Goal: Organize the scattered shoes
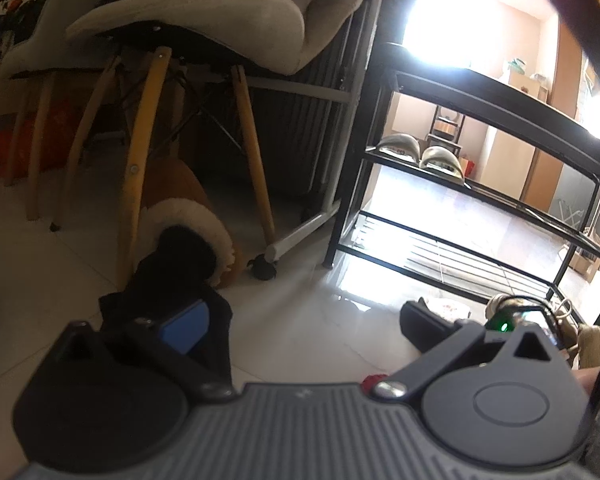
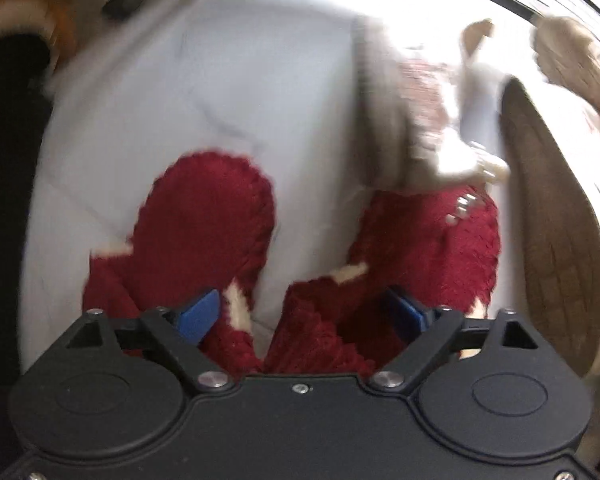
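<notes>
The left wrist camera sits low, near the floor [image 1: 300, 320], and faces forward and slightly upward toward the chair legs [image 1: 140, 152] and the black shoe rack [image 1: 480, 200]. The right wrist camera looks steeply down at the floor [image 2: 220, 80] from close range, with the red knitted slippers [image 2: 204, 216] filling the centre; this view is motion-blurred. Both views share the fur-lined brown boot [image 1: 188, 216], seen at the right wrist view's upper left corner [image 2: 16, 20].

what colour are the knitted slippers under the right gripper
Dark red with cream trim; the right wrist view shows them best.
</notes>
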